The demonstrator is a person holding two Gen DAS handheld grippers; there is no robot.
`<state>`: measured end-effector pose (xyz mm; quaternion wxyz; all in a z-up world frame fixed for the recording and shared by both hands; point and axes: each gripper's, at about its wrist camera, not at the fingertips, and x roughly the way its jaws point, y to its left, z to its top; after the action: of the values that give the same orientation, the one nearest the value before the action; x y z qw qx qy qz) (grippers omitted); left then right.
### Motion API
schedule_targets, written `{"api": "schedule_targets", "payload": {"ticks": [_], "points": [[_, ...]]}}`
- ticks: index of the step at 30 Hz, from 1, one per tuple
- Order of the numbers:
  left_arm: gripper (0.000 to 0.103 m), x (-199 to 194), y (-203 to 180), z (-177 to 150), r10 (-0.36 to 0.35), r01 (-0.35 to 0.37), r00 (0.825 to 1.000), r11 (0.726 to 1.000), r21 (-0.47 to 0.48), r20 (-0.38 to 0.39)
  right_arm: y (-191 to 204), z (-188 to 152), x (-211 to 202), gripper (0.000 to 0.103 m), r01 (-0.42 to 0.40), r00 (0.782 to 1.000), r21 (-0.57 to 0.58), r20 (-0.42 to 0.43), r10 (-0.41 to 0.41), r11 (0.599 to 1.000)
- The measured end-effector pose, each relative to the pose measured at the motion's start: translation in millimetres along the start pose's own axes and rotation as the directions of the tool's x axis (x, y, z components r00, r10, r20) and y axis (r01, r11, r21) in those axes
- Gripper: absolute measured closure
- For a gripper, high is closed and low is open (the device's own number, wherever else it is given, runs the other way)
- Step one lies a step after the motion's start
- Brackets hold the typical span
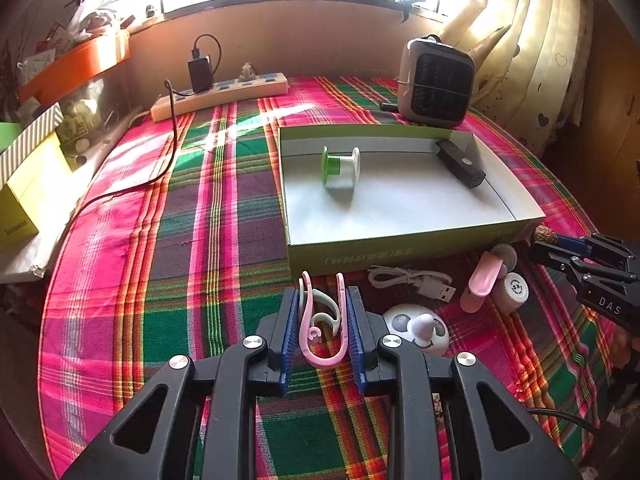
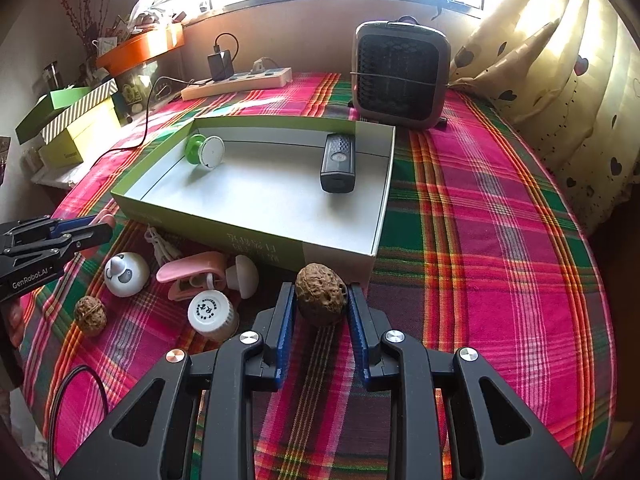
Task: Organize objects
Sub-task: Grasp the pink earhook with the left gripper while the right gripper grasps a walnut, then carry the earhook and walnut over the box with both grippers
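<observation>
Left tongs (image 1: 323, 300): clamped on pink and pale green plastic hooks (image 1: 322, 322), held above the plaid cloth (image 1: 180, 260) just before the box's near wall.
Right tongs (image 2: 322, 300): closed on a walnut (image 2: 321, 299), near the box's front corner.
Box (image 2: 340, 250): shallow, green outside, white inside; holds a green-and-white spool (image 2: 205, 152) at the back and a black device (image 2: 338, 163) near its right wall.
Loose on surface: panda-face knob (image 2: 126, 274), pink clip (image 2: 192, 274), white bottle (image 2: 212, 314), second walnut (image 2: 90, 315), white USB cable (image 1: 416, 280).
Behind box: small heater (image 2: 400, 76), power strip (image 2: 236, 80).
</observation>
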<state>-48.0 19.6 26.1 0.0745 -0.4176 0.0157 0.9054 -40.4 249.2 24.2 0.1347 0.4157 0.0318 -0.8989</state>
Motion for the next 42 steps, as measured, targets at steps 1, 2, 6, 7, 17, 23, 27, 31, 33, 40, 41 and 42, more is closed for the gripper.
{"api": "schedule_targets", "payload": {"ticks": [1,2,6,7,17,23,27,31,33,40,41,42], "points": [[0.082,-1,-1,1,-0.002,0.002,1.0,1.0,0.001,0.004,-1,1,-1,0.077,-0.006,1.0,0.004,0.001,0.006,1.0],[0.082,-3,-2,3,-0.006,0.006,1.0,1.0,0.003,0.009,-2,2,-2,0.077,-0.014,1.0,0.009,0.003,0.014,1.0],[0.082,-9,-5,9,-0.021,0.021,1.0,1.0,0.012,0.023,-3,8,-8,0.077,-0.022,1.0,0.008,0.021,0.021,1.0],[0.082,-9,-5,12,-0.029,0.029,0.999,1.0,0.009,0.024,-3,10,-9,0.077,-0.024,0.999,0.007,0.025,0.024,1.0],[0.082,-5,-14,38,-0.048,0.047,0.998,0.998,0.035,0.047,-3,41,-8,0.077,-0.053,0.997,-0.011,0.054,0.054,0.999],[0.082,7,-18,52,-0.063,0.061,0.997,0.997,0.048,0.041,-2,65,6,0.077,-0.09,0.995,-0.022,0.051,0.091,0.996],[0.082,18,-16,59,-0.072,0.071,0.997,0.997,0.041,0.029,1,78,20,0.077,-0.117,0.992,-0.031,0.035,0.118,0.993],[0.082,29,-16,64,-0.069,0.069,0.998,0.997,0.044,0.014,8,90,36,0.077,-0.139,0.99,-0.057,0.019,0.14,0.989],[0.082,35,-15,65,-0.071,0.07,0.997,0.997,0.039,0.004,11,97,45,0.077,-0.149,0.989,-0.066,0.008,0.15,0.987],[0.082,52,-14,69,-0.072,0.073,0.997,0.997,0.035,-0.017,19,116,78,0.077,-0.162,0.986,-0.074,-0.045,0.159,0.984],[0.082,55,-14,69,-0.073,0.074,0.997,0.997,0.034,-0.02,20,117,81,0.077,-0.164,0.986,-0.078,-0.053,0.16,0.983],[0.082,57,-14,69,-0.074,0.075,0.997,0.997,0.032,-0.023,21,119,86,0.077,-0.171,0.984,-0.082,-0.064,0.166,0.982]]}}
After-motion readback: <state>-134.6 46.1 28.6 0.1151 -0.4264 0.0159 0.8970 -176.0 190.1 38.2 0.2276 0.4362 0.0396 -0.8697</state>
